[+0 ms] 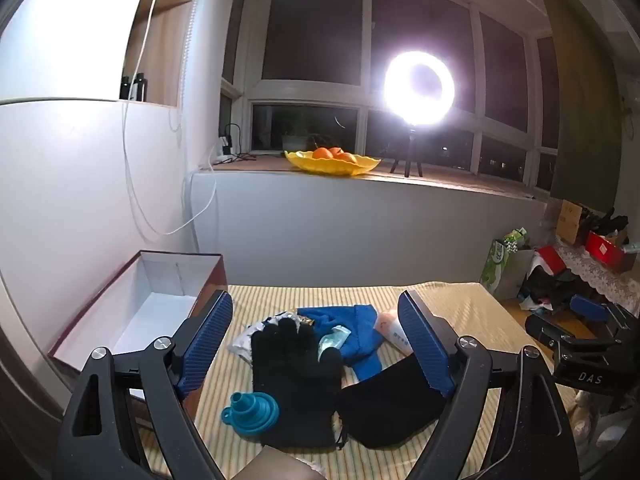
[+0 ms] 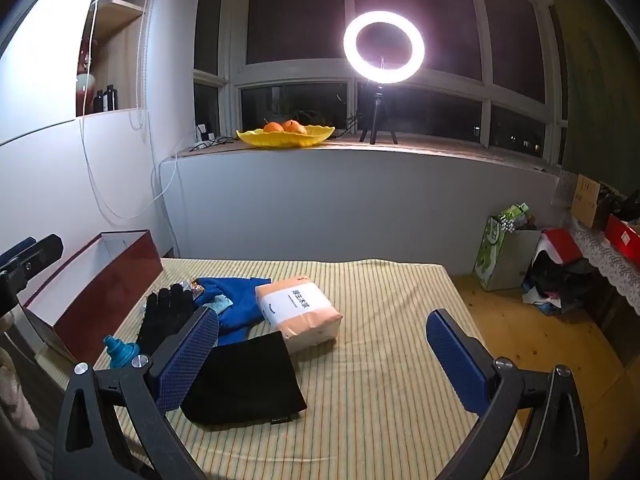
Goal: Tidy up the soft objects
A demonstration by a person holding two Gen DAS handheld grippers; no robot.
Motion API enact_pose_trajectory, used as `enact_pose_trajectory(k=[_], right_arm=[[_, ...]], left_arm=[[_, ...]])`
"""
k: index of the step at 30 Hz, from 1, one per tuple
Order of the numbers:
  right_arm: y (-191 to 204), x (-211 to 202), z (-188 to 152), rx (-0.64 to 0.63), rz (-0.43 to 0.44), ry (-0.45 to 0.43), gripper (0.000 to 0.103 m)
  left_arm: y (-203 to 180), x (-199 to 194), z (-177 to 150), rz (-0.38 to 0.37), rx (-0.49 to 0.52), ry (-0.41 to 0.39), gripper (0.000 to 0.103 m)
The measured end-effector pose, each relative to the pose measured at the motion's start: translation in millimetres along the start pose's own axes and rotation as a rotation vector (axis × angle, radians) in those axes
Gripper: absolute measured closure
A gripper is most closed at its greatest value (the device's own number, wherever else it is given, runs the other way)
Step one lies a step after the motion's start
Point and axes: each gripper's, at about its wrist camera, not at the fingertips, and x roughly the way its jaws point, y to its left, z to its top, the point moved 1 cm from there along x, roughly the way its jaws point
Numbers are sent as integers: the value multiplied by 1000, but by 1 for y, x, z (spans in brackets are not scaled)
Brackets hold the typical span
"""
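Observation:
A black glove (image 1: 294,376) (image 2: 162,316) lies on the striped table beside a blue glove (image 1: 352,330) (image 2: 236,300), a black pouch (image 1: 394,396) (image 2: 244,384), a peach tissue pack (image 2: 298,312) (image 1: 390,330) and a teal funnel (image 1: 250,408) (image 2: 120,352). An open red box with white inside (image 1: 156,312) (image 2: 100,284) stands at the table's left. My left gripper (image 1: 316,344) is open above the black glove. My right gripper (image 2: 322,348) is open over the table, right of the pouch and clear of it. It also shows in the left wrist view (image 1: 576,320).
A small packet (image 1: 334,340) lies on the blue glove. A yellow fruit bowl (image 1: 332,162) and a ring light (image 2: 383,46) stand on the windowsill. Bags and clutter (image 2: 532,264) sit on the wooden floor to the right.

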Motion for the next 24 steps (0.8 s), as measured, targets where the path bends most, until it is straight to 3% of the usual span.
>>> enact_pose_trajectory(k=[9,24], right_arm=[[-1,1,-1,-6,-7,15,0],[2,1,-5,-8,-5,16,0]], left_arm=[[10,13,-5,-1,-43,52,18],[10,5,-2,16,-44,25,18]])
